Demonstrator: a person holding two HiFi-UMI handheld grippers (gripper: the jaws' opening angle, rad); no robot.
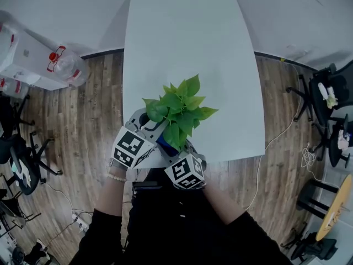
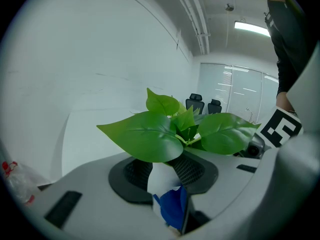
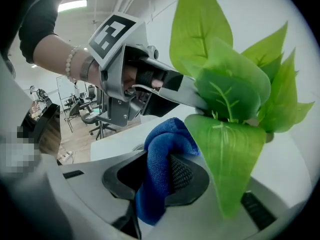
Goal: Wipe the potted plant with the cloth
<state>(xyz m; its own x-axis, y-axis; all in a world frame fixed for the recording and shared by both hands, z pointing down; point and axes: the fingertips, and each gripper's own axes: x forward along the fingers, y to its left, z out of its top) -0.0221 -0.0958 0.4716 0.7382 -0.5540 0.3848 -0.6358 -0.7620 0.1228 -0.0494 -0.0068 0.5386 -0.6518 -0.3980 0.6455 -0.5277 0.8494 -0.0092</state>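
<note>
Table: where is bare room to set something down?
Free: the whole table top beyond the potted plant, up to the far and side edges. Crowded: the near edge, where left tool, right tool and cloth gather at the plant.

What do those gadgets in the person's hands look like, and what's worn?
Both the left gripper and right gripper are grey plastic shells with dark, ribbed pads. Each carries a white cube printed with black square markers. The sleeves are black, and a pale bead bracelet circles the left wrist.
</note>
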